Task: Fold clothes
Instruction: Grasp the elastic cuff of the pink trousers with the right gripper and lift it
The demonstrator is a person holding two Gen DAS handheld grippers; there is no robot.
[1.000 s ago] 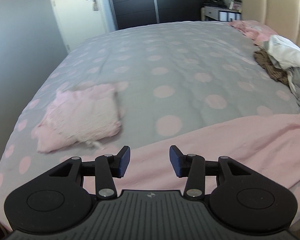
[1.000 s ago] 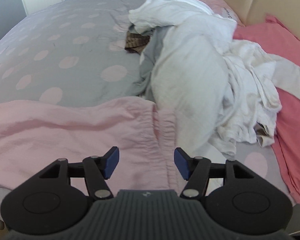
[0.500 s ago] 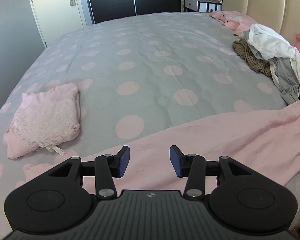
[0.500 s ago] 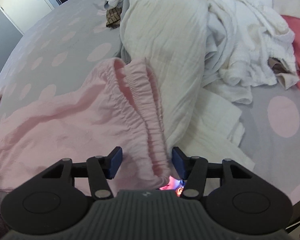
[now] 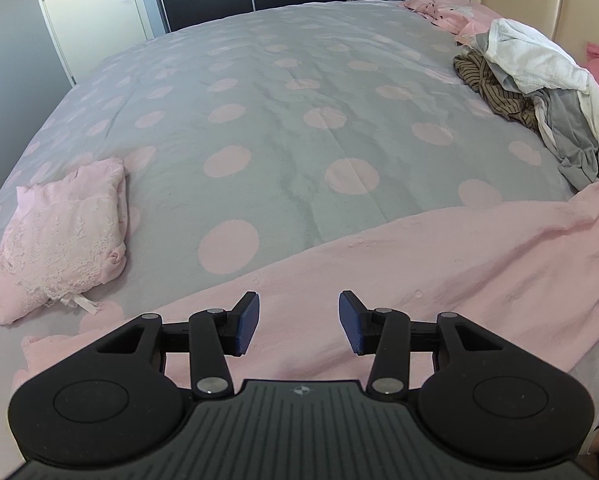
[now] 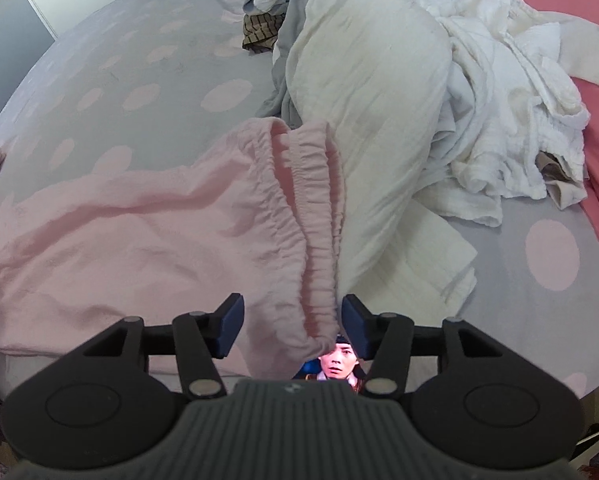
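Between my right gripper's [image 6: 289, 326] spread fingers: elastic waistband [image 6: 315, 240] of pink trousers [image 5: 439, 264], not yet pinched.

Both grippers wide open, holding nothing. Waistband corner sits in the right gap, close to the right-hand pad; I can't tell if it touches. My left gripper [image 5: 297, 318] hovers over the same trousers, fabric running flat under and off to its right along the bed [image 5: 299, 120] edge. Progress: one folded pink lace piece [image 5: 63, 236] lies ahead-left of the left gripper, looks done. Trousers spread out but unfolded. Ahead-right, a heap of white, grey and striped clothes [image 6: 439, 92] untouched. I'd judge the task early, most folding left.
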